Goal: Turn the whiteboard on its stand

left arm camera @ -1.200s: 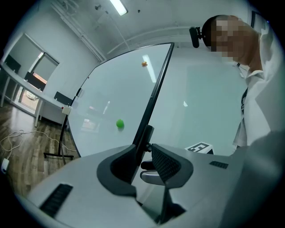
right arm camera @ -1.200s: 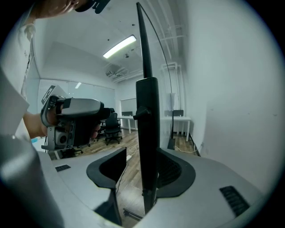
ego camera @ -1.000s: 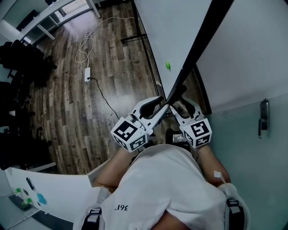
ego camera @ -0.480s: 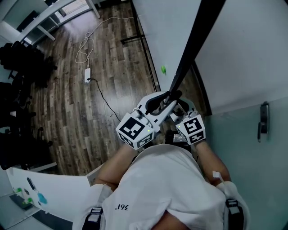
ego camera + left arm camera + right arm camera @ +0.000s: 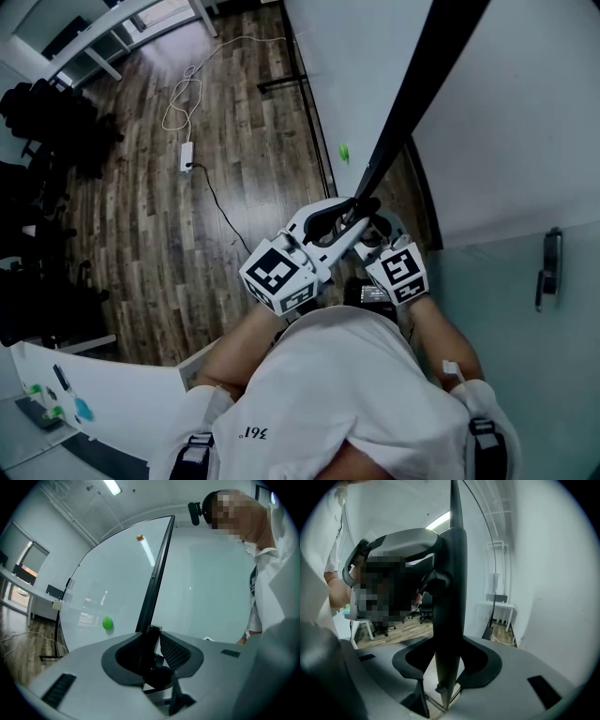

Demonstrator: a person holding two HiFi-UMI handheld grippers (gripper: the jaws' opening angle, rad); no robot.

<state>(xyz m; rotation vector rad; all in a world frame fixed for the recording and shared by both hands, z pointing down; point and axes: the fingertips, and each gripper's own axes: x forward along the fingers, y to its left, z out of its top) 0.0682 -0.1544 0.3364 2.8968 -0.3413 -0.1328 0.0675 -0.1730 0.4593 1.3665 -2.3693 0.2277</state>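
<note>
Whiteboard stands edge-on before me. Left hand-held gripper, jaws just eased wider, and right hand-held gripper, just tightened, both clamp its frame. I'd firm the left, then swing both together.

The whiteboard with its dark frame blocks twelve to one o'clock. The wall and a door close two to four o'clock, near. Free wooden floor opens from nine to eleven o'clock; only a cable and a power strip lie there. A white table stands at seven o'clock.
</note>
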